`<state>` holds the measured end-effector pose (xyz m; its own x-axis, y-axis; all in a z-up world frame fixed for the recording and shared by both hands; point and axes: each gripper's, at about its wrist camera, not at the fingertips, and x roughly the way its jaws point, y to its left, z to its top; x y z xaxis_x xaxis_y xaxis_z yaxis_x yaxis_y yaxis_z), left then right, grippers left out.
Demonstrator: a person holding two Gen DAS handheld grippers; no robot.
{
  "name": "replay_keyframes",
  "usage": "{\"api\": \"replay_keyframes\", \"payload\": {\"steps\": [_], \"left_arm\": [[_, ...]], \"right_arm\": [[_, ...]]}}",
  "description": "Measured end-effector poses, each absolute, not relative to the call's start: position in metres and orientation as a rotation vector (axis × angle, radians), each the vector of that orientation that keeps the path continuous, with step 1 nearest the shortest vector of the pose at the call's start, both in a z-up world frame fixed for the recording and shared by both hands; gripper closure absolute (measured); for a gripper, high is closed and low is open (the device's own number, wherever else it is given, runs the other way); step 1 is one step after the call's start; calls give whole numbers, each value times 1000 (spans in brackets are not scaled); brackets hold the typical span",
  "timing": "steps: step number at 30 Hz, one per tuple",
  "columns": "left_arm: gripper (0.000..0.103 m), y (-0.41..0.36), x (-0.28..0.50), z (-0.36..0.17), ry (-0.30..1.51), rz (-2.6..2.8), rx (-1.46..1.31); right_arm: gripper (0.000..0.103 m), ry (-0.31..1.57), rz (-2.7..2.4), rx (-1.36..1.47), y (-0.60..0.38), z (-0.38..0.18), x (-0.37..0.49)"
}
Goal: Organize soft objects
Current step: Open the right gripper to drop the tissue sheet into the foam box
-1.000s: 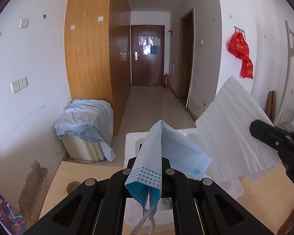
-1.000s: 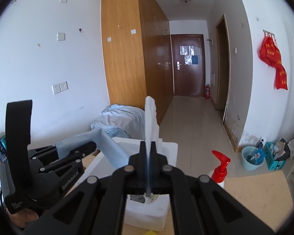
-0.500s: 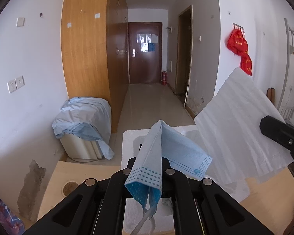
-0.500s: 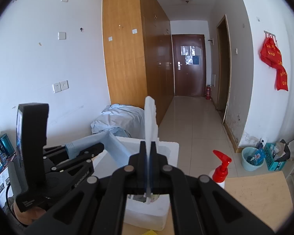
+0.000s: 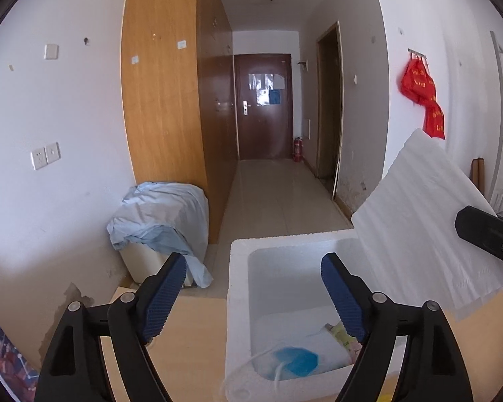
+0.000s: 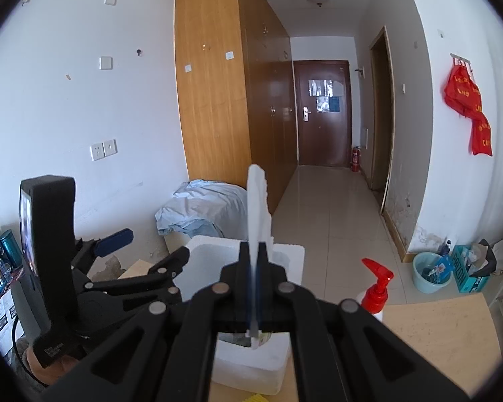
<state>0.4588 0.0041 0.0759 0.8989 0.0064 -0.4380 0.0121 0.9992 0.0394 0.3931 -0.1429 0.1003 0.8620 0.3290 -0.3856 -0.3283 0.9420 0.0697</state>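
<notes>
1. Face mask [image 5: 293, 360], blue with white ear loops, lies at the bottom of the white foam box [image 5: 238, 268], beside a pale packet there.
2. Left gripper [image 5: 253, 294] hangs over the near end of that box; its jaws have just been opening and now stand spread wide, blue ribbed pads apart, with nothing between them.
3. Right gripper [image 6: 254, 281] has its jaws pressed together on a white paper towel [image 6: 258, 201], which stands up edge-on from the fingers in its own view.
4. Seen from the left side, the same paper towel [image 5: 426, 234] fans out broad and flat above the right rim of the foam box.
5. Both tools are over a light wooden table [image 6: 436, 328], on which the foam box rests.
6. A white spray bottle with a red trigger [image 6: 377, 281] stands on the table just right of the box.
7. On the floor beyond the table, a pale blue cloth [image 5: 161, 214] is draped over a low white unit against the left wall.
8. Further back, a tall wooden wardrobe [image 5: 171, 107] lines the corridor, which ends at a dark brown door [image 5: 263, 107].
</notes>
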Motion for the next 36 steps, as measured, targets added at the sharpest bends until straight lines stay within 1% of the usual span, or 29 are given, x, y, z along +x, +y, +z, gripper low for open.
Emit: {"api": "replay_keyframes", "payload": {"steps": [7,8,9,11,12,36], "left_arm": [[19,9,461,77,470,20,32],[18,9,460,77,472,24,32],[14,9,459,77,473,30,31],[9,13,457,78,472,45,31],[9,15,456,79,465,52,29],[9,45,462,81,474,149,-18]], "right_arm": [[99,406,347,3,-143,100,393],[99,407,348,3,-144,99,393],[99,411,349,2,-143,99,394],[99,414,356,5,-143,98,395],[99,414,359,1,-141,98,395],[99,463,397,-20,-124,75,425]]}}
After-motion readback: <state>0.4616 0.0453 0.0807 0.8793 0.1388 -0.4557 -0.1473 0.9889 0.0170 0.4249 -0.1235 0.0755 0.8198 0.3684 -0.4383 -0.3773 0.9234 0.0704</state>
